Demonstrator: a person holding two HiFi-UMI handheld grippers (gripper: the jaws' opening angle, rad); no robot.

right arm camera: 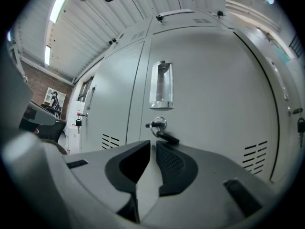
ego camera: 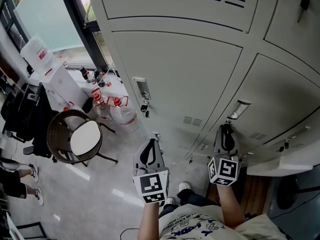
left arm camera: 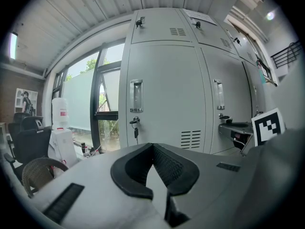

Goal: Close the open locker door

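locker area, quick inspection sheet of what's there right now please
surface: floor, pale, glossy
job's things: left locker door shut, key in lock; panel jutting out at far right, likely the open door
clutter: wicker chair, water jugs, dispenser
grippers: left tool shut, empty; right tool a narrow slit apart, empty
cables: nothing seen
surroundings: window; someone's legs at left edge

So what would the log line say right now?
left gripper: shut, empty | right gripper: jaws narrowly apart, empty | facing: locker handle
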